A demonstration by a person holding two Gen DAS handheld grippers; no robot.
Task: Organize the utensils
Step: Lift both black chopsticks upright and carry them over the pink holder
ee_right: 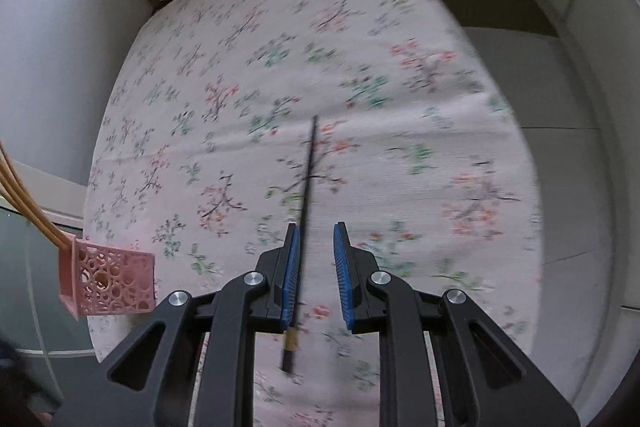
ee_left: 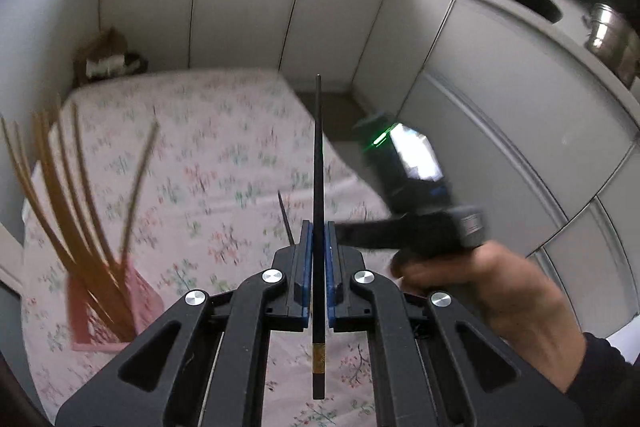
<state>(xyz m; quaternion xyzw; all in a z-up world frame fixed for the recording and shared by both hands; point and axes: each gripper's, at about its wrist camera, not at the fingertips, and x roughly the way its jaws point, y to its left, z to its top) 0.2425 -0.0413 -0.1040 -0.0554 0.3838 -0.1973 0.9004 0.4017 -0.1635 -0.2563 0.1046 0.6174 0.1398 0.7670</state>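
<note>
Black and skinny, that's what both sets of tongs are dealing with here: lacquered-looking chopsticks with a little gold band near the thick end. The left tongs (ee_left: 318,259) are pinched tight on one black chopstick (ee_left: 318,187), blue pads pressed against it from both sides, thin tip pointing away over the floral tablecloth (ee_left: 224,131). The second chopstick (ee_right: 306,195) lies on the cloth between the right tongs (ee_right: 316,267), which stand narrowly apart. It sits close against the left pad, with a clear gap to the other, so I'd say nothing is gripped there yet.

Handling-wise, my guess is these weigh next to nothing and are stiff, so no sag and no crush worry. The trouble is they're thin, round and probably slick, so they can roll off the cloth or swivel in the pads. The left grip is above the gold band (ee_left: 319,357), toward the thicker end, which seems like the sensible spot: more material to bite on and the long tip stays free for aiming. I'd take the second one in the same place.

The pink lattice holder (ee_right: 108,279) sits at the near left edge of the table, already stuffed with tan chopsticks (ee_left: 72,195) fanning out, so the black ones probably need threading in past those.
</note>
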